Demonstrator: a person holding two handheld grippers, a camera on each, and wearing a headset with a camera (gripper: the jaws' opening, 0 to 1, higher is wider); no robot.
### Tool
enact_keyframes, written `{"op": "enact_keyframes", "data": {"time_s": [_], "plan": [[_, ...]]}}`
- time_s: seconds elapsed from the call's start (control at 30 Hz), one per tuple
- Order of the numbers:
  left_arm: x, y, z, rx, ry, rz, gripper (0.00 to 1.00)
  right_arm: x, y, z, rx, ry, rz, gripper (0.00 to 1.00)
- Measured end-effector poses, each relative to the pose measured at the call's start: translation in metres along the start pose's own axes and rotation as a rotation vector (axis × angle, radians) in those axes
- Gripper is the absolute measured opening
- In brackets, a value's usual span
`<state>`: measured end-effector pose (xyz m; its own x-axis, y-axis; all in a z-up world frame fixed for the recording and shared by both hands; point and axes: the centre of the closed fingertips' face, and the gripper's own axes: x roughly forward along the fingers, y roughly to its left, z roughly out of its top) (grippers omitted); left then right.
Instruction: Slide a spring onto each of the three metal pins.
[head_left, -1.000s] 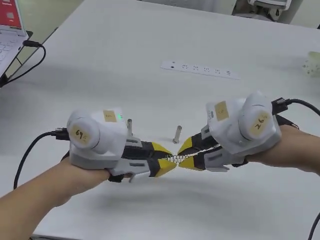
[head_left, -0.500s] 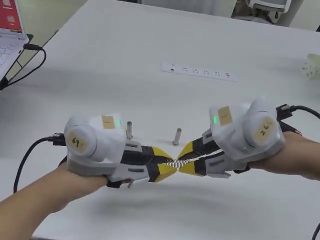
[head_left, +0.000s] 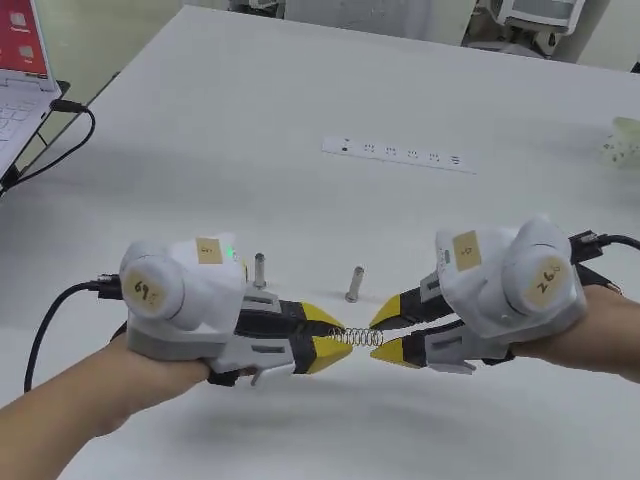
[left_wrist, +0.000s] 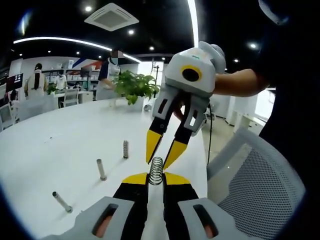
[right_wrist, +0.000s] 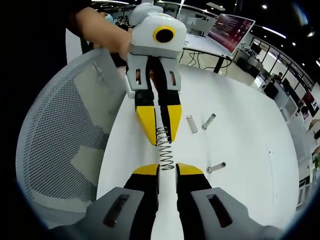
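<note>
A small metal spring (head_left: 360, 337) hangs level between the two grippers above the table. My left gripper (head_left: 343, 336) is shut on one end of the spring (left_wrist: 156, 170). My right gripper (head_left: 380, 337) is open, its yellow jaws spread on either side of the spring's other end (right_wrist: 165, 150). Two bare metal pins (head_left: 260, 268) (head_left: 354, 283) stand upright on the white table just beyond the grippers. In the left gripper view, two pins (left_wrist: 101, 169) (left_wrist: 62, 201) and a second spring (left_wrist: 125, 149) stand on the table; I cannot tell if a pin is inside that spring.
A white power strip (head_left: 398, 154) lies farther back on the table (head_left: 250, 120). A laptop (head_left: 20, 60) and a black cable (head_left: 60, 130) sit at the far left. A grey mesh chair (right_wrist: 65, 125) is close behind the table's near edge.
My right gripper's jaws have spread apart around the spring's end. The two grippers have drawn slightly apart, so more of the spring shows between them.
</note>
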<state>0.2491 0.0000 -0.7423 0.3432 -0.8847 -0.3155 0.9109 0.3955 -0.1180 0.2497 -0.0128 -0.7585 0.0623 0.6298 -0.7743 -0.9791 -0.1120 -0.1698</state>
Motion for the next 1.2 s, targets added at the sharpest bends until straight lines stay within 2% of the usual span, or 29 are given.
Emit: {"op": "enact_keyframes", "data": {"time_s": [0.23, 0.43, 0.5, 0.53, 0.6, 0.8, 0.9, 1.03, 1.2], "plan": [[0.001, -0.002, 0.002, 0.01, 0.007, -0.01, 0.02, 0.001, 0.002, 0.001, -0.012, -0.004, 0.008, 0.08], [0.0, -0.003, -0.002, 0.002, 0.014, -0.012, 0.02, -0.004, 0.003, 0.006, -0.009, -0.011, 0.007, 0.08], [0.0, -0.002, -0.005, 0.005, 0.027, -0.01, 0.02, -0.009, 0.0, 0.01, -0.026, -0.018, -0.005, 0.07], [0.0, -0.001, -0.005, 0.015, 0.027, -0.006, 0.02, -0.011, 0.001, 0.014, -0.029, -0.032, 0.005, 0.07], [-0.001, 0.0, -0.005, -0.009, 0.018, -0.012, 0.02, -0.013, 0.002, 0.017, -0.052, -0.031, 0.007, 0.07], [0.0, 0.0, -0.004, -0.002, 0.021, -0.013, 0.02, -0.017, 0.001, 0.024, -0.096, -0.021, 0.012, 0.07], [-0.002, 0.0, -0.005, -0.003, 0.022, -0.01, 0.02, -0.019, 0.002, 0.032, -0.085, -0.054, 0.021, 0.07], [-0.001, -0.001, -0.008, 0.001, 0.027, -0.007, 0.02, -0.019, 0.003, 0.047, -0.047, -0.13, 0.035, 0.07], [-0.002, -0.003, -0.01, 0.01, 0.036, -0.003, 0.02, -0.016, 0.005, 0.052, -0.047, -0.152, 0.037, 0.07]]}}
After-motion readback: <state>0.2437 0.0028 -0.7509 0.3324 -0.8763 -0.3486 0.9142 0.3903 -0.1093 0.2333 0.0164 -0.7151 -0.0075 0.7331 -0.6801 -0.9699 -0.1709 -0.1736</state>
